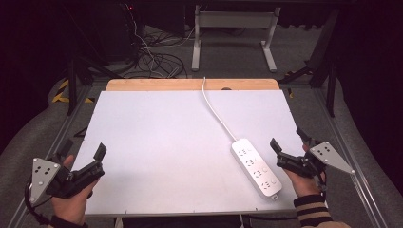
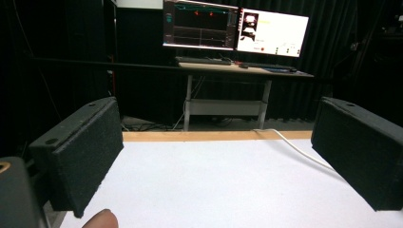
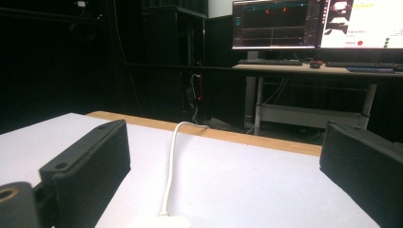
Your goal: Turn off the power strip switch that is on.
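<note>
Power strip [image 1: 256, 167] lies on the white table [image 1: 157, 142] between two wide-open claws [image 1: 82, 153] [image 1: 291, 139].

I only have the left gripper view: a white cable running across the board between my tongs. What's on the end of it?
Observer: A white power strip, lying flat near the board's right front corner, as the high view shows.
Operator: Is the right gripper on it?
Observer: No. The right gripper sits just to the strip's right with its tongs open, apart from it.
Operator: Where does the cable go at the far side?
Observer: The cable crosses the wooden strip at the board's far edge and drops out of sight behind it.
Operator: And where am I on the board?
Observer: The left gripper is at the left front edge, tongs open and holding nothing.
</note>
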{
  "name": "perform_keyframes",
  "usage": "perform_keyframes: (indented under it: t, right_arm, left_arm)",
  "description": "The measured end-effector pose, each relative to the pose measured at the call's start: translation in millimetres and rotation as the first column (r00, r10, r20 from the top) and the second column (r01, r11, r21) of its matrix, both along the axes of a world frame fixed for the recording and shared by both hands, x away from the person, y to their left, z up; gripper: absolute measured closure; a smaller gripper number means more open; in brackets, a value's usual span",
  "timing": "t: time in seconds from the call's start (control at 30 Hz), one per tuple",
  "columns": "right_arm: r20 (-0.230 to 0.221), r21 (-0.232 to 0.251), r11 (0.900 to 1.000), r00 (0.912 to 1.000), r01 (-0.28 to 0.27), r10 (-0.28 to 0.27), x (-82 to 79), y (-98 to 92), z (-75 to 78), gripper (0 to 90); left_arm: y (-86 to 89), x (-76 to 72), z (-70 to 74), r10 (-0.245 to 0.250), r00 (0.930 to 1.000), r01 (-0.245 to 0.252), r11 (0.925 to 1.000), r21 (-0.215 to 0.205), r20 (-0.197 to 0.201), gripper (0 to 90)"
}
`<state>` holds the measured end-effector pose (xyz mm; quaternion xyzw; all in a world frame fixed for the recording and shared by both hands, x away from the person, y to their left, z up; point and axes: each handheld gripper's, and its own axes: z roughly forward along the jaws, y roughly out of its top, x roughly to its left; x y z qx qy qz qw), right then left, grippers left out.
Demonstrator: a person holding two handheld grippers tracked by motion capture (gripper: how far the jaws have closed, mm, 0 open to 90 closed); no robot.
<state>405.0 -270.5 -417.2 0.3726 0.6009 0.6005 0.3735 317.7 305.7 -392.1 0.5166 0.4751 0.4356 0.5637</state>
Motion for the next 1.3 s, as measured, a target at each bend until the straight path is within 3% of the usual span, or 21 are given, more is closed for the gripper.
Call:
perform_keyframes:
  t: [0.13, 0.37, 0.47, 0.5, 0.53, 0.6, 0.63, 0.7, 0.97, 1.17, 1.3]
  right_arm:
    - [0.007, -0.008, 1.000, 1.0000, 0.000, 0.000, 0.0, 0.0, 0.2, 3.1]
    - [-0.019, -0.009, 1.000, 0.9995, 0.023, -0.023, 1.4, -0.4, 0.1, 2.2]
    - [-0.030, -0.017, 0.999, 0.9987, 0.040, -0.041, 1.3, -0.6, 0.4, 6.6]
    - [-0.036, -0.015, 0.999, 0.9987, 0.035, -0.036, 1.0, -1.0, 0.6, 12.4]
    - [-0.060, -0.033, 0.999, 0.9982, -0.005, 0.003, -1.1, -2.5, 2.0, 46.4]
    - [-0.081, -0.076, 0.997, 0.9967, -0.005, -0.001, -3.1, -1.6, 3.5, 72.5]
    - [-0.111, -0.074, 0.997, 0.9938, 0.000, -0.008, -3.2, -1.3, 4.3, 81.4]
    - [-0.152, -0.064, 0.998, 0.9882, 0.006, -0.016, -3.0, -1.5, 5.1, 90.0]
    - [-0.215, -0.054, 0.998, 0.9758, 0.032, -0.043, -2.5, -5.4, 6.7, 90.0]
    - [-0.199, -0.031, 0.999, 0.9795, 0.023, -0.029, -3.4, -8.3, 11.2, 90.0]
    - [-0.174, -0.027, 1.000, 0.9846, 0.015, -0.020, -0.5, -6.9, 22.1, 90.0]
  left_arm:
    - [-0.1, -0.4, 0.2, 0.001, 1.0000, -0.001, 1.0000, 0.001, 0.002, 3.7]
    - [0.3, 0.2, -0.1, -0.002, 1.0000, 0.002, 1.0000, -0.001, -0.002, 3.8]
    - [0.1, 0.1, 0.0, -0.003, 1.0000, 0.003, 1.0000, -0.001, -0.001, 4.0]
    - [-0.1, 0.1, -0.1, -0.004, 1.0000, 0.004, 1.0000, -0.001, -0.002, 4.0]
    - [-0.3, 0.2, -0.2, -0.004, 1.0000, 0.004, 1.0000, 0.001, -0.002, 4.1]
    - [-0.4, 0.3, -0.2, -0.006, 1.0000, 0.006, 1.0000, 0.000, -0.001, 4.3]
    - [-0.5, 0.4, -0.2, -0.006, 1.0000, 0.006, 1.0000, 0.001, -0.002, 4.4]
    - [-0.4, 0.3, -0.3, -0.008, 1.0000, 0.008, 1.0000, 0.000, -0.002, 4.7]
    - [-1.2, 0.3, -0.2, -0.012, 0.9999, 0.012, 0.9999, 0.004, 0.001, 5.5]
    - [-1.2, 0.7, -0.6, -0.014, 0.9999, 0.014, 0.9999, 0.007, -0.001, 5.6]
    - [-1.5, 1.1, -1.6, -0.011, 0.9999, 0.011, 0.9998, 0.015, -0.007, 5.6]
